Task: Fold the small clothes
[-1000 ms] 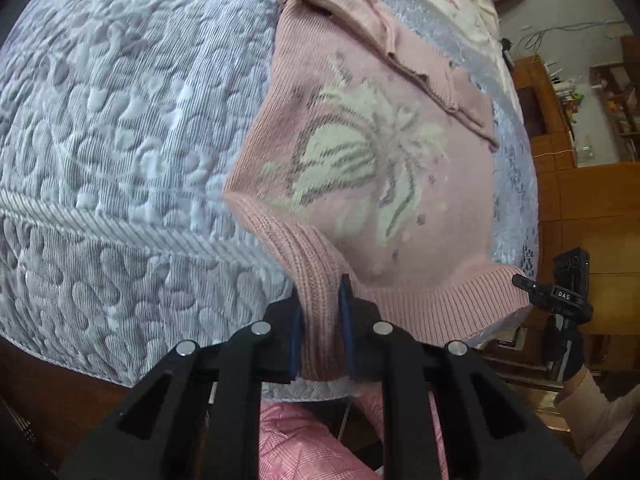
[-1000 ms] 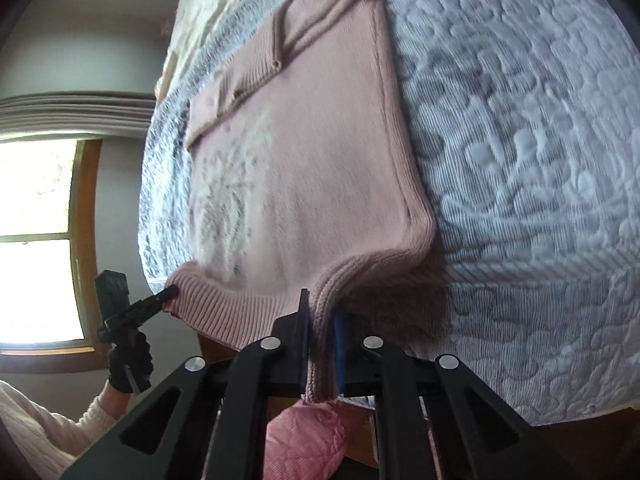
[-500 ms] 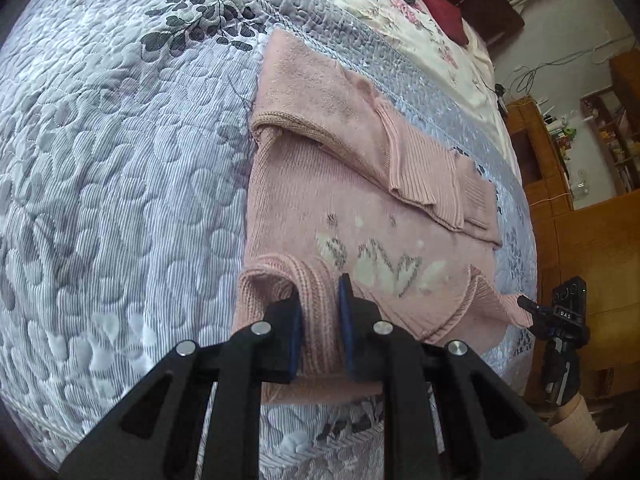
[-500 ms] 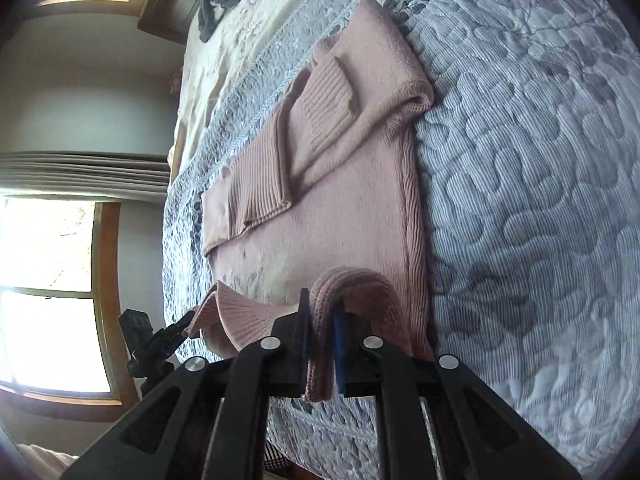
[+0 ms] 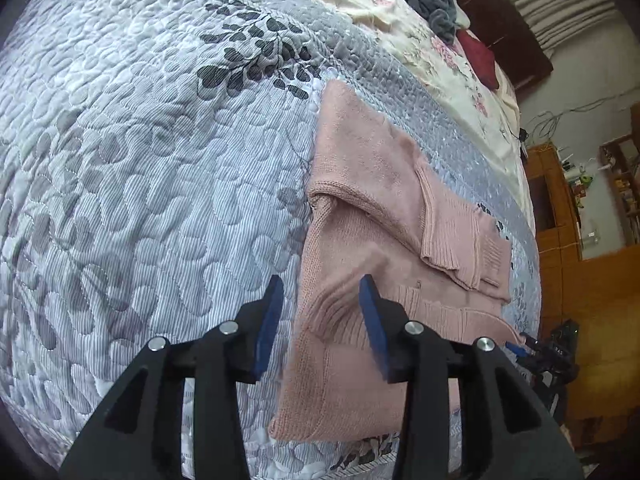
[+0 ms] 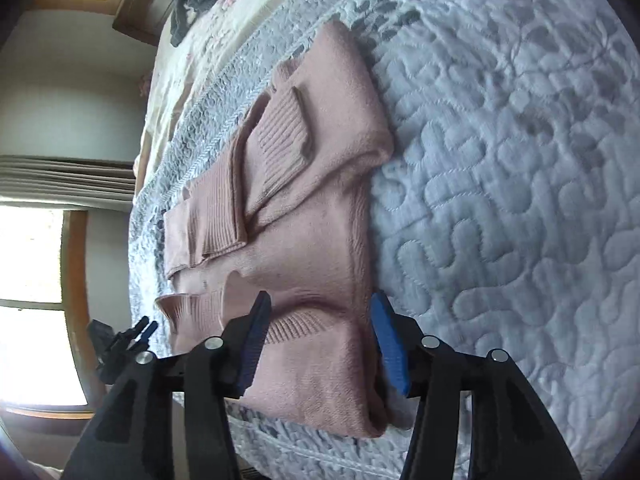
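Left wrist view: we see our left hand-held gripper (image 5: 320, 300) spread wide, holding nothing, over the pink sweater (image 5: 360, 208) lying folded on the quilted bed (image 5: 140, 160).
Right wrist view: our right hand-held gripper (image 6: 320, 320) is likewise spread, its blue pads (image 6: 388, 344) straddling the sweater's near folded edge.

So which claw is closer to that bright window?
Left. In the view from the right claw, the left claw sits at the pink sweater's far edge, between the sweater and the window. The right claw is at the sweater's opposite edge, farther away.
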`<state>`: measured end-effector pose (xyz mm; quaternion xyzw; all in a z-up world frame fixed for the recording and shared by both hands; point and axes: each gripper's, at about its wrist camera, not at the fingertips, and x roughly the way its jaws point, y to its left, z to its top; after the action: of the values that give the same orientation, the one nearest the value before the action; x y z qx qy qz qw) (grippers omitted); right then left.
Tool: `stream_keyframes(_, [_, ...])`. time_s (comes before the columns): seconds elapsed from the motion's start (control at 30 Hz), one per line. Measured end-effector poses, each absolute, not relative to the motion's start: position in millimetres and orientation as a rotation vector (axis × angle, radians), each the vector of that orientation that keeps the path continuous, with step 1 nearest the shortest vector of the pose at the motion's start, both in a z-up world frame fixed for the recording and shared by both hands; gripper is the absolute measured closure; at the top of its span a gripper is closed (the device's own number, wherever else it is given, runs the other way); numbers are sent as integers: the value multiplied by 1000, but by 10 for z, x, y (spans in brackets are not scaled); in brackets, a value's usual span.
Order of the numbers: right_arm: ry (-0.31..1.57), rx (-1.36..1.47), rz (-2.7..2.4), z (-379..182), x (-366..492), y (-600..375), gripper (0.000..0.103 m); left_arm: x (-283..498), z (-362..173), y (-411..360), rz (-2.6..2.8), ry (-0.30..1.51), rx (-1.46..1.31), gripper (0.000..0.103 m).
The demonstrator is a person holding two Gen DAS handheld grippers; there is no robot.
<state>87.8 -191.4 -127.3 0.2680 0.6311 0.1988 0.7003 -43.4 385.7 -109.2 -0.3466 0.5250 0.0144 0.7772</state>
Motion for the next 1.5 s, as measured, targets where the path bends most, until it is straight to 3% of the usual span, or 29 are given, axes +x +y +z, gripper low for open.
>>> stream_keyframes(0.13, [1367, 482, 519, -1112, 937, -1731, 49, -299, -1106, 3628, -15, 1178, -578, 51])
stream_keyframes(0.3, [1360, 216, 600, -1122, 1049, -1243, 40, -57, -1238, 3365, -71, 1196, -437, 44])
stream_keyframes(0.5, [1413, 29, 621, -1473, 1174, -953, 38, 164, -1435, 3181, -81, 1260, -290, 44])
stream_keyframes(0.6, [1395, -64, 633, -1496, 1111, -899, 41, 190, -1518, 3147, -75, 1288, -251, 51])
stream_keyframes(0.67, [1387, -93, 633, -1491, 1069, -897, 67, 190, -1529, 3132, -73, 1287, -239, 59])
stream_keyframes(0.77, [1397, -42, 660, -1442, 1022, -979, 92, 163, -1458, 3106, -55, 1269, -219, 87])
stream_keyframes(0.97, [1354, 23, 697, -1087, 873, -1113, 93, -24, -1083, 3081, -34, 1187, -168, 96])
stream_keyframes(1.2, [1264, 153, 713, -536, 873, -1305, 94, -155, -452, 2929, -61, 1024, -121, 96])
stream_keyframes(1.5, [1126, 243, 650, -229, 1574, -1393, 94, 604, -175, 3086, -38, 858, -191, 96])
